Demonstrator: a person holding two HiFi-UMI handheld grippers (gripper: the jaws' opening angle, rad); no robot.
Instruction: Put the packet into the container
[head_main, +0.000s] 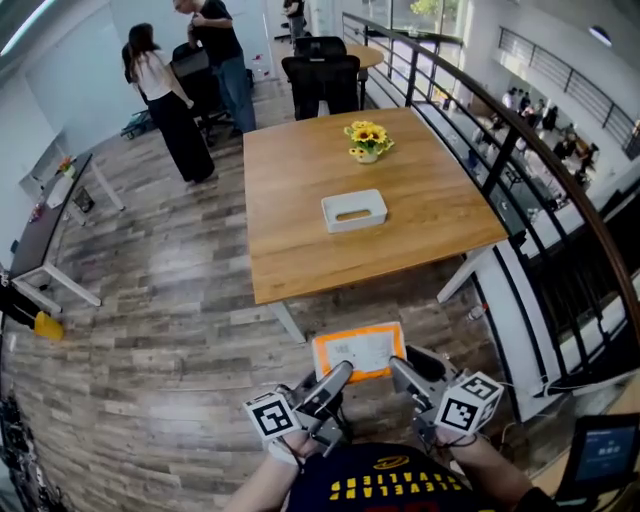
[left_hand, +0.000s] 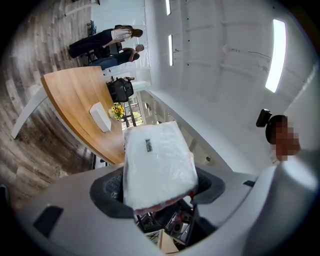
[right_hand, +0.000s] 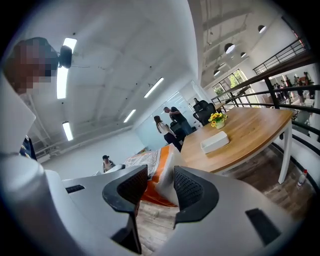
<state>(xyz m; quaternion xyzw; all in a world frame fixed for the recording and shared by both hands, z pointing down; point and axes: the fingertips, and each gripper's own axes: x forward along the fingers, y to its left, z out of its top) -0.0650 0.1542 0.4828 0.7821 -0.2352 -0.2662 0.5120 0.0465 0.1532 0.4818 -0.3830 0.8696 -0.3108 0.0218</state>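
The packet (head_main: 359, 351), white with an orange border, hangs above the wooden floor between my two grippers. My left gripper (head_main: 336, 377) grips its near left corner and my right gripper (head_main: 404, 373) its near right corner. In the left gripper view the packet's white underside (left_hand: 157, 162) fills the gap between the dark pads of the left gripper (left_hand: 157, 186). In the right gripper view its orange edge (right_hand: 161, 172) sits between the pads of the right gripper (right_hand: 161, 186). The container (head_main: 354, 210), a shallow white rectangular box, rests on the wooden table (head_main: 300, 250) ahead, well apart from the packet.
A pot of sunflowers (head_main: 367, 140) stands behind the container. Two people (head_main: 175, 100) stand at the far left by black chairs (head_main: 322, 75). A dark railing (head_main: 520, 150) runs along the right side. A white desk (head_main: 50, 230) stands at the left.
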